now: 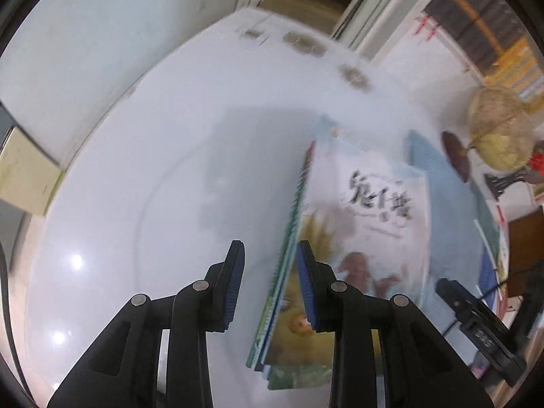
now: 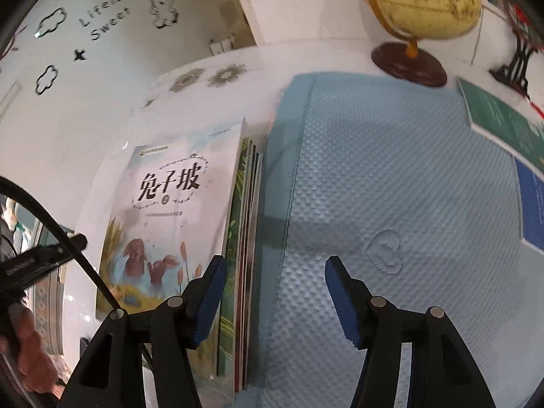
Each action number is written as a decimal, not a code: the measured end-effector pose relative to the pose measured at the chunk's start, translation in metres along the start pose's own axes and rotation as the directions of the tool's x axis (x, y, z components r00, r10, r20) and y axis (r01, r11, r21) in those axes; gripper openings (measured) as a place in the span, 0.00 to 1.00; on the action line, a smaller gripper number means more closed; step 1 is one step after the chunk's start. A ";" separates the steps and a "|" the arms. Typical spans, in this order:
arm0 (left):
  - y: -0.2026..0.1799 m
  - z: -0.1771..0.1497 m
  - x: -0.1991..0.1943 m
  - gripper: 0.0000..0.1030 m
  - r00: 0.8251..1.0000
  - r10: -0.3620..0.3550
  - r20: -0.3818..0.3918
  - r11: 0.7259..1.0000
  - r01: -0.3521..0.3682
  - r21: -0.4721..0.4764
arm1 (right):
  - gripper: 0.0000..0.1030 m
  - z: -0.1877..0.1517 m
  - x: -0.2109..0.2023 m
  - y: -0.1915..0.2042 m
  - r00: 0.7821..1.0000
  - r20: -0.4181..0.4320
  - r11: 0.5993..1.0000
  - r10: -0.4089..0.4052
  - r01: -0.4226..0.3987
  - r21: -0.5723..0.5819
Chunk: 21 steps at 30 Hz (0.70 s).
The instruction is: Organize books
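A: Where do the books sit?

B: I see a stack of books flat on the white worktop, its right edge just beside the blue textured mat. The top cover shows rabbits among reeds under black characters. Thin spines are staggered along the stack's right side.

A: Left tool?

B: My left tool points steeply down at the stack's left edge. Its jaws stand a little apart; the spines show in the gap between the blue pads, but I see no pad pressing on them. The view is blurred.

A: Right tool?

B: My right tool hangs over the seam where stack and mat meet, jaws wide apart, nothing gripped. The left pad lies over the stack's right edge, the right pad over the mat.

A: Surroundings?

B: A yellow globe on a dark round base stands at the far side. A green book and a blue book lie at the mat's right edge. A hand shows at near left in the right wrist view.
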<state>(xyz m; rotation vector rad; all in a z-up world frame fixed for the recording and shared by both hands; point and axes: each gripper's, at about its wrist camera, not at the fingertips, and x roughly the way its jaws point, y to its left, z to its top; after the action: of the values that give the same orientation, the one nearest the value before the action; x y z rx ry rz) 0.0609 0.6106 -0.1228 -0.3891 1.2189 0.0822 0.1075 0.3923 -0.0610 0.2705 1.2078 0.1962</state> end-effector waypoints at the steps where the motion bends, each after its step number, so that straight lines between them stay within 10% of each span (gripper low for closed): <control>1: -0.001 -0.004 0.003 0.27 1.000 0.002 -0.009 1.000 -0.002 0.003 | 0.56 -0.002 0.001 0.003 1.000 -0.003 1.000 -0.010 0.010 -0.003; 10: -0.021 -0.038 0.005 0.29 0.999 -0.034 -0.037 0.991 0.038 0.129 | 0.56 -0.019 0.008 0.018 0.998 -0.050 0.999 0.026 -0.028 -0.043; 21: -0.008 -0.038 0.004 0.29 0.996 -0.083 -0.033 0.995 0.084 0.046 | 0.56 -0.021 0.006 0.003 1.000 -0.013 1.000 -0.003 0.003 -0.011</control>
<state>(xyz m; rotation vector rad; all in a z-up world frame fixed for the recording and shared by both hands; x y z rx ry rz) 0.0301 0.5894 -0.1352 -0.4002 1.2314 -0.0248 0.0895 0.3990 -0.0727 0.2577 1.2197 0.2023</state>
